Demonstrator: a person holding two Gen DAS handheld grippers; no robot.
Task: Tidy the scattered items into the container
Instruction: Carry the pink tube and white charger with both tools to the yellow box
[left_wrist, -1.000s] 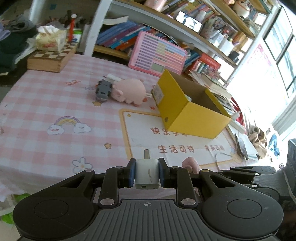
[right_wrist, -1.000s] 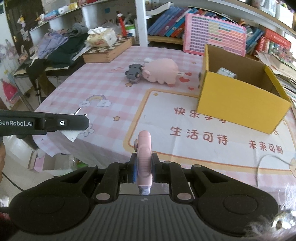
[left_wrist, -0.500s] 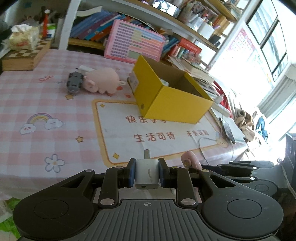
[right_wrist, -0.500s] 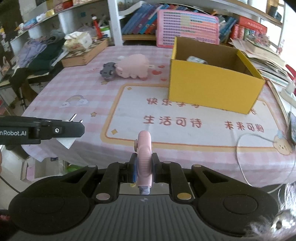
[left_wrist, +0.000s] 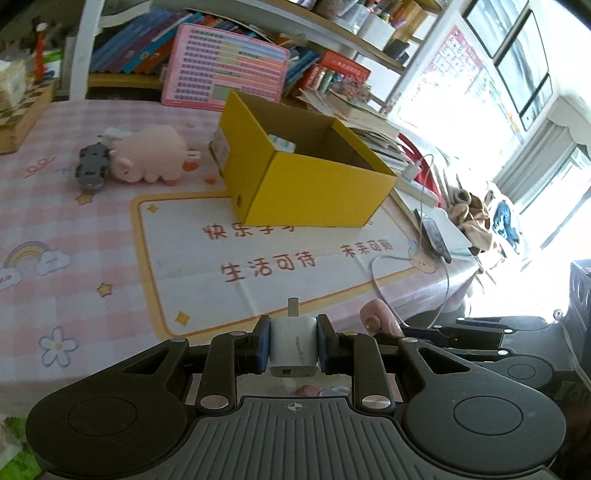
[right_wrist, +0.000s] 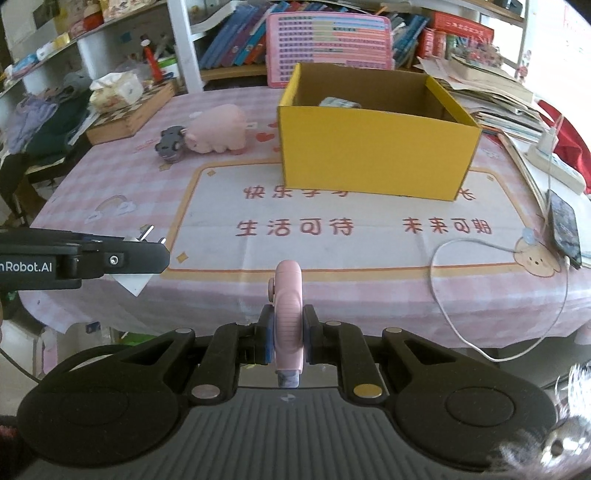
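A home study: crammed bookshelves (right_wrist: 236, 33) behind a pink-checked tablecloth (right_wrist: 122, 177).

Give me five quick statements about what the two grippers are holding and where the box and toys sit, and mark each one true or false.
1. The left gripper holds a white charger plug in its jaws. True.
2. The right gripper is empty. False: its jaws are shut on a slim pink gadget.
3. The yellow box is completely empty. False: something pale already lies inside near its back wall.
4. The pink pig toy lies on the tablecloth beside a small grey toy car. True.
5. The pig toy is inside the yellow box. False: it lies outside, to the box's left in the right wrist view.
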